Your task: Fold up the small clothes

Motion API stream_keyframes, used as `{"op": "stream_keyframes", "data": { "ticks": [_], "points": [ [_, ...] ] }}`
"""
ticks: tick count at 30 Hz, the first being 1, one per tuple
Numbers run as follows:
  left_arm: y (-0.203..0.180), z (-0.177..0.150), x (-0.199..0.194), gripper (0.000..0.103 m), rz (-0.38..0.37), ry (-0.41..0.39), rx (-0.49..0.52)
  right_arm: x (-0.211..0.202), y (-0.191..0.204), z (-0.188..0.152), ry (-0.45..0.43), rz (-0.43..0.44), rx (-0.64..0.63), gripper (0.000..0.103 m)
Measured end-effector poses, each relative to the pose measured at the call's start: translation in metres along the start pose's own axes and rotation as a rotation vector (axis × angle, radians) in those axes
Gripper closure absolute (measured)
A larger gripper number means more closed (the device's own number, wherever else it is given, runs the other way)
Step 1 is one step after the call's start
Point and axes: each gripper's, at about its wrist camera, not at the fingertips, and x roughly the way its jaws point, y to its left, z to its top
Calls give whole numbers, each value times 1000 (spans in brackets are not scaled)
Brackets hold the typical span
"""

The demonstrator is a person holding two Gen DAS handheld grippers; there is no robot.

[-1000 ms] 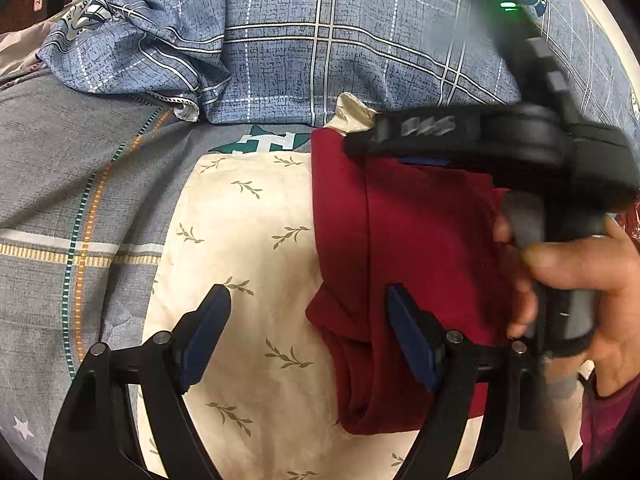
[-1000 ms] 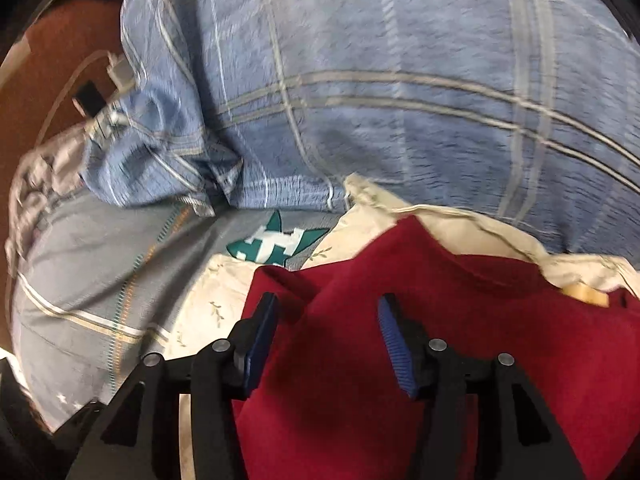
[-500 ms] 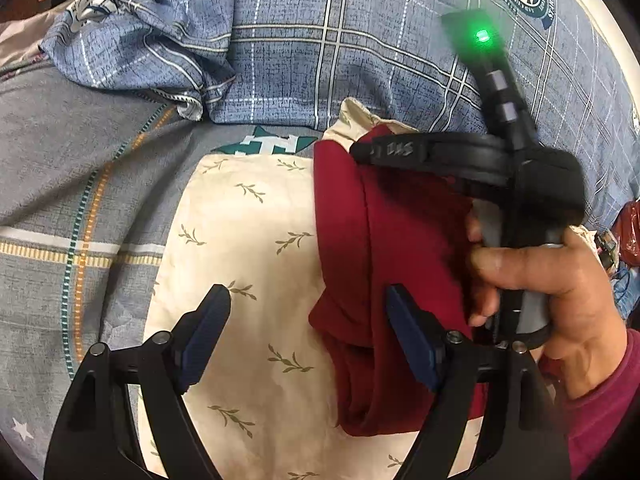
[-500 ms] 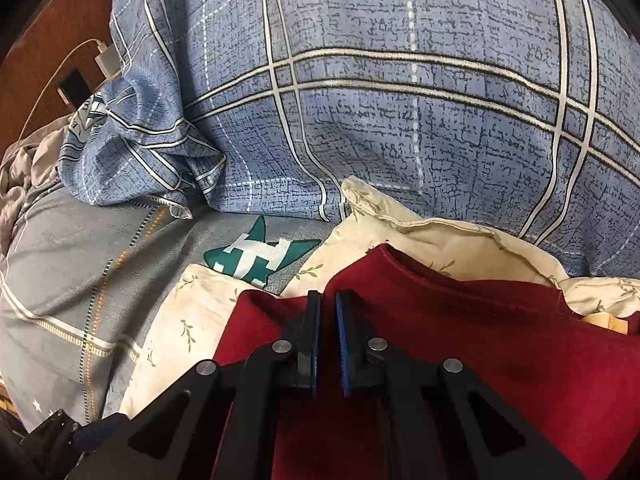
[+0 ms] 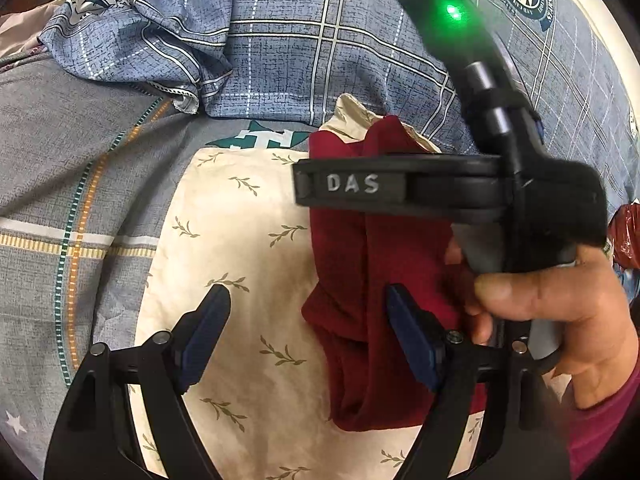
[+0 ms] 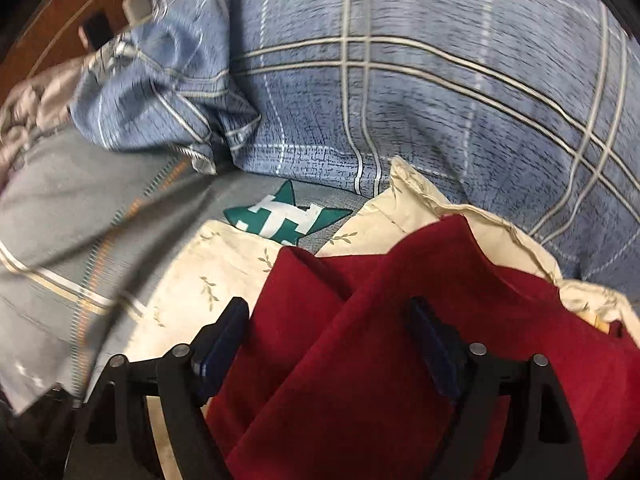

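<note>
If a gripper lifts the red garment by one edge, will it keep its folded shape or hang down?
The red garment probably hangs down: it looks soft, with rounded folds and a sagging edge. Its layers lie loose on the cream cloth, so the fold may well open. It seems light and not slippery, since its surface looks matte.

The red garment (image 6: 400,340) runs off the right wrist view's near edge. Far left, the grey bedsheet (image 6: 80,200) blurs. A hand (image 5: 560,320) hides its right part.

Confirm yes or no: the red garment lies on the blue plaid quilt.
No, the red garment lies on the cream leaf-print pillow, in front of the blue plaid quilt.
</note>
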Motion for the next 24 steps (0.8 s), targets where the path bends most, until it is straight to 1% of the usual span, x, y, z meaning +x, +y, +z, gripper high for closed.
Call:
{"op": "stream_keyframes", "data": {
  "ticks": [4,6,7,8,9,10,11,14,17,20,23,24],
  "points": [
    [0,0,1,21,7,0,4,4,3,0,-11,-36,-11,17],
    [-1,0,2,21,9,-1,7,7,7,-2,-20,-61,-23,21],
    [0,0,2,20,9,0,6,9,11,-4,-25,-75,-30,30],
    [0,1,4,20,8,2,7,9,12,-6,-38,-101,-33,43],
    [1,2,5,20,6,3,6,9,12,-8,-52,-114,-33,49],
    [2,2,5,20,4,4,3,6,10,-9,-66,-90,-29,62],
    [2,2,6,19,2,4,2,3,6,-11,-66,-61,-20,69],
    [1,2,5,19,-13,0,-1,-8,-7,-13,-79,-5,16,82],
    [-1,2,4,19,-56,-9,2,-23,-24,-14,-108,81,78,86],
    [-6,1,8,19,-100,0,7,-34,-42,-17,-127,153,143,88],
    [-9,1,12,19,-142,4,6,-41,-51,-20,-138,191,179,89],
    [-10,2,14,19,-170,6,-1,-44,-52,-21,-141,196,187,89]
  ]
}}
